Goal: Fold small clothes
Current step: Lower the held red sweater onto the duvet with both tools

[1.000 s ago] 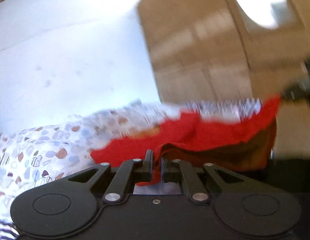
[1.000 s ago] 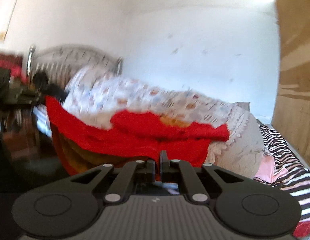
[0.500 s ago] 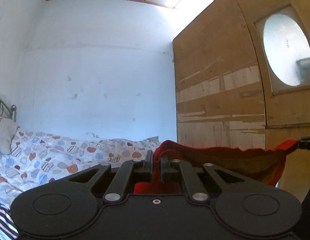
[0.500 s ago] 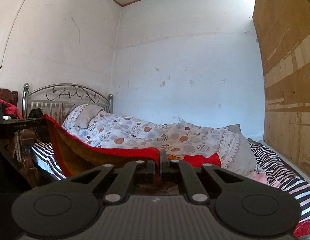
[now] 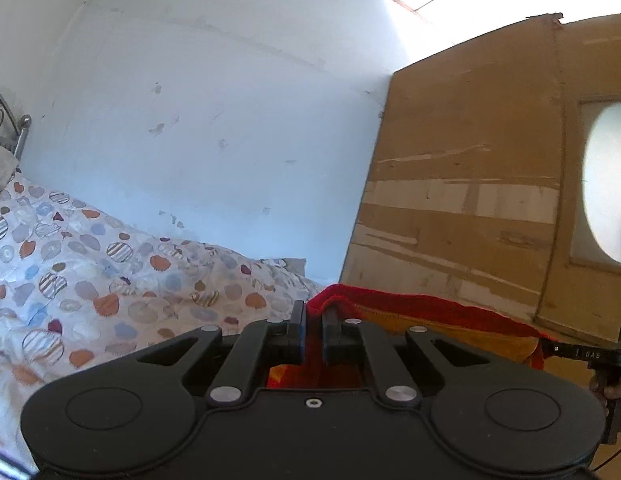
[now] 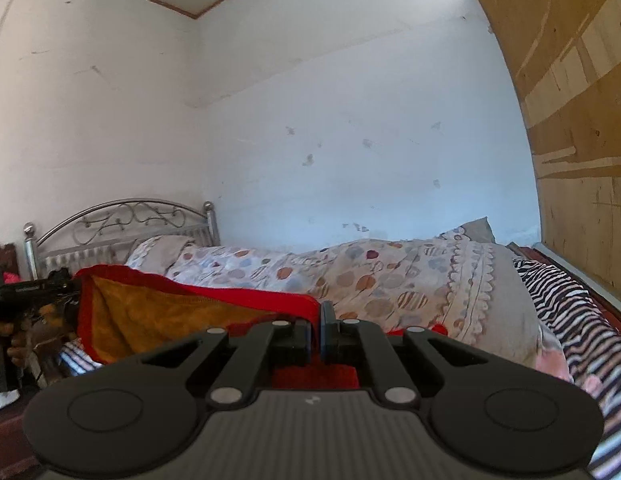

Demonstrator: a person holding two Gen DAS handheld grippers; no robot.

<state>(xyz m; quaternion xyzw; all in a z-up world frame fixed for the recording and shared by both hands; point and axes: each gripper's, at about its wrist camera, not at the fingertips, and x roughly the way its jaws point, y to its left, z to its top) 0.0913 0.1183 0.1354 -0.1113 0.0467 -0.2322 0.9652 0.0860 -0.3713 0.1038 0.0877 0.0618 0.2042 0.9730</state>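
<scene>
A small red garment with an orange-brown lining [image 5: 430, 320] is stretched in the air between my two grippers, above the bed. My left gripper [image 5: 313, 320] is shut on one top corner of it. My right gripper [image 6: 317, 324] is shut on the other top corner; the garment [image 6: 158, 312] spans to the left there, lining facing me. The right gripper's tip shows at the right edge of the left wrist view [image 5: 582, 354]. The left gripper shows at the left edge of the right wrist view [image 6: 34, 290].
A bed with a patterned quilt [image 6: 390, 276], a zebra-striped sheet [image 6: 570, 312] and a metal headboard [image 6: 122, 220] lies below. A wooden wardrobe [image 5: 490, 200] with an oval mirror [image 5: 606, 188] stands on the right. White walls lie behind.
Both grippers have risen and tilted upward with the garment, from blurred motion low over the quilt. The garment now hangs taut between them.
</scene>
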